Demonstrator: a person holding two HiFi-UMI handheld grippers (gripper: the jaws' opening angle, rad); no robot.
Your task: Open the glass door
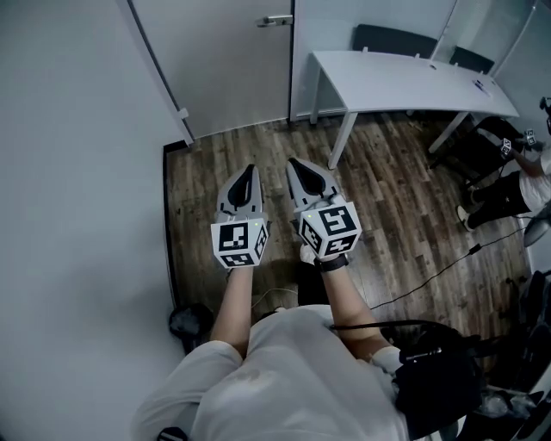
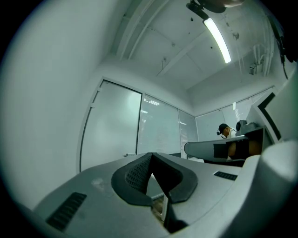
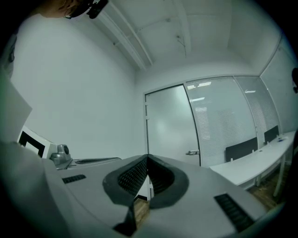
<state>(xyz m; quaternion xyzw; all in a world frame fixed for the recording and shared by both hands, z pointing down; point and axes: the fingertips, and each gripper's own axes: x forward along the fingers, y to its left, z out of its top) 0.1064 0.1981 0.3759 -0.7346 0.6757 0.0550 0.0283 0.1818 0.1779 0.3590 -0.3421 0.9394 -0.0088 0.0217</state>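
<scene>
The frosted glass door stands shut at the far end of the wood floor, its metal lever handle at the door's right edge. My left gripper and right gripper are held side by side, pointing at the door and still well short of it. Both are shut with nothing between the jaws. In the left gripper view the door and handle lie ahead beyond the shut left gripper. In the right gripper view the door and handle show past the right gripper.
A plain white wall runs along the left. A white table with black chairs stands right of the door. A person is at the right edge. A cable crosses the floor and a dark bag lies near my right side.
</scene>
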